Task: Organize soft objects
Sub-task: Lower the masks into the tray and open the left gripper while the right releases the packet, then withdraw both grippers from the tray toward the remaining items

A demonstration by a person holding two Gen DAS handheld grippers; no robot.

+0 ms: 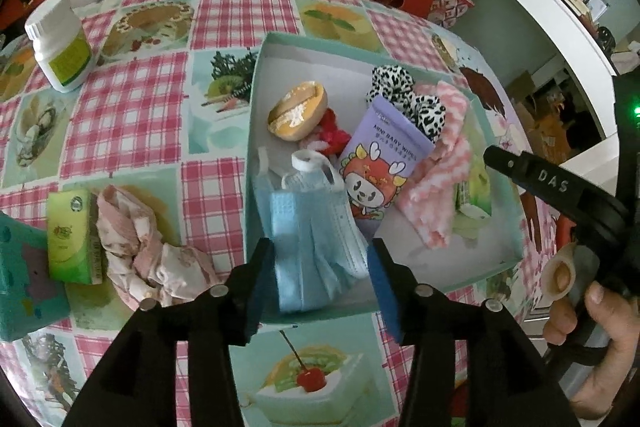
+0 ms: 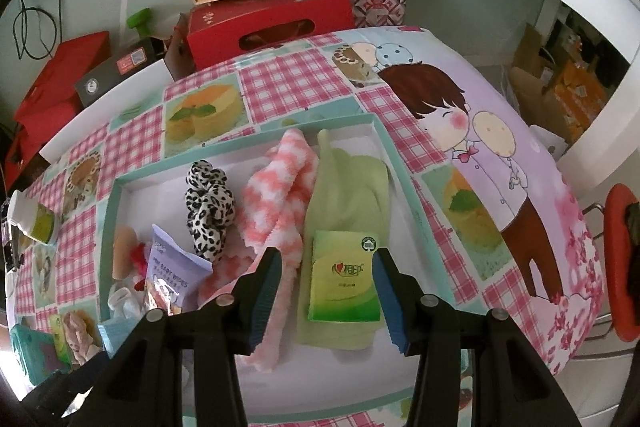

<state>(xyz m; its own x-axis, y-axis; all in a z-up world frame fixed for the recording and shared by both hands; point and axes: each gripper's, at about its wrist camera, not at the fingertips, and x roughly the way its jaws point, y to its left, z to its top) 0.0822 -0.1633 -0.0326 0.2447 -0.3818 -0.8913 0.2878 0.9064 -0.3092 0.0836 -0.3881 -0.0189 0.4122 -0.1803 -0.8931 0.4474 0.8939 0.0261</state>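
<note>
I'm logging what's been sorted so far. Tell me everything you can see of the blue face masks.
The blue face masks are a small stack of pleated, thin non-woven fabric with white ear loops curling up at the far end. They lie flat in the near corner of the tray, drooping over its near rim. The loops sit close to the purple wipes packet. The left gripper is open around them, its fingers on either side; contact is unclear.

Face mask blurred, perhaps between claw pads.
</note>
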